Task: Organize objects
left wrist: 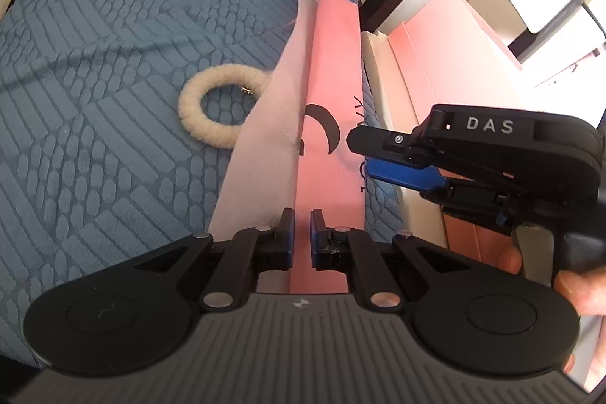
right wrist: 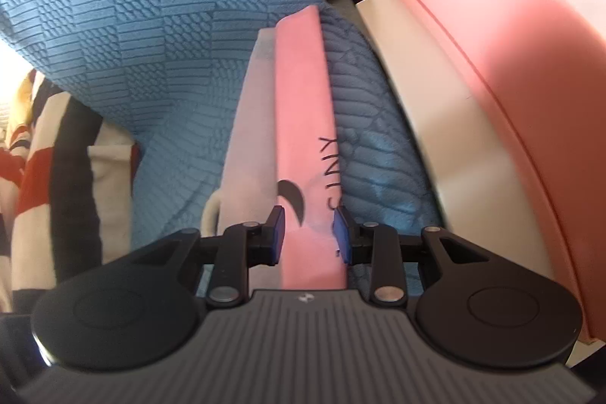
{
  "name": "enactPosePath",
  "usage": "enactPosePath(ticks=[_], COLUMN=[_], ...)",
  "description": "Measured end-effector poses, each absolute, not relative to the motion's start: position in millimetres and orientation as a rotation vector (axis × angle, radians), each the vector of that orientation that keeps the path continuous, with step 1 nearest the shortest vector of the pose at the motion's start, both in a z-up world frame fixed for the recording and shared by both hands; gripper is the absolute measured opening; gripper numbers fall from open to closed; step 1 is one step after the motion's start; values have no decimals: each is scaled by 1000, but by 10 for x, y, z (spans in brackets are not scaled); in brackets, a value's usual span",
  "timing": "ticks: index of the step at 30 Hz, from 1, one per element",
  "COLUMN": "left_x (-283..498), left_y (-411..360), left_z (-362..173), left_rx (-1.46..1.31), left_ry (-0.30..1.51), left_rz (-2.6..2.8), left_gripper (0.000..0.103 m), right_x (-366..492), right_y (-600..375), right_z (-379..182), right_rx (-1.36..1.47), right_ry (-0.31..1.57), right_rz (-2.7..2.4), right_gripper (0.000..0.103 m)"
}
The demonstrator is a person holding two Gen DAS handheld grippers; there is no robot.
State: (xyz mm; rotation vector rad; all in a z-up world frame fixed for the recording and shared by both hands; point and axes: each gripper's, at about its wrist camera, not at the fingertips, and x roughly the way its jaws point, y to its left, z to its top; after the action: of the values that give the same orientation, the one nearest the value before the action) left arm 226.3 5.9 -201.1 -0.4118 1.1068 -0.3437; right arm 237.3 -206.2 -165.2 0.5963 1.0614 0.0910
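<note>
Two hand-held grippers on pink pouch beside pink box: left clenched on it, right released; soft, light, limp, best gripped at edge.

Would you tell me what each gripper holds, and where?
The left gripper pinches the flat pink pouch at its near edge; the right gripper's jaws straddle it unpressed.

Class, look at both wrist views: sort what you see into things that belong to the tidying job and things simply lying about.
Part of the job:
- pink pouch, held by the left gripper
- right gripper, fingers either side of the pouch
- pink box beside it
- cream ring, probably still to tidy

Lying about:
- blue bedspread
- striped fabric
</note>
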Motion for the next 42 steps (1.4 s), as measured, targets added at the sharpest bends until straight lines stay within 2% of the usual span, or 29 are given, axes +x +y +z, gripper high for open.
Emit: enactPosePath(ticks=[12, 19, 42], left_x=[2285, 2312, 2382], left_y=[-84, -78, 150], left_z=[-2028, -2046, -2261], left_rx=[-330, -349, -685], left_ry=[1084, 1077, 1175], left_rz=[-346, -354, -366], left_gripper=[10, 10, 9], right_x=[2339, 2255, 2198], right_y=[-2085, -2081, -2026], right_z=[-1712, -1620, -1585], right_rx=[673, 694, 717], right_ry=[1088, 1064, 1050], right_rz=[98, 137, 194], right_gripper=[32, 27, 26])
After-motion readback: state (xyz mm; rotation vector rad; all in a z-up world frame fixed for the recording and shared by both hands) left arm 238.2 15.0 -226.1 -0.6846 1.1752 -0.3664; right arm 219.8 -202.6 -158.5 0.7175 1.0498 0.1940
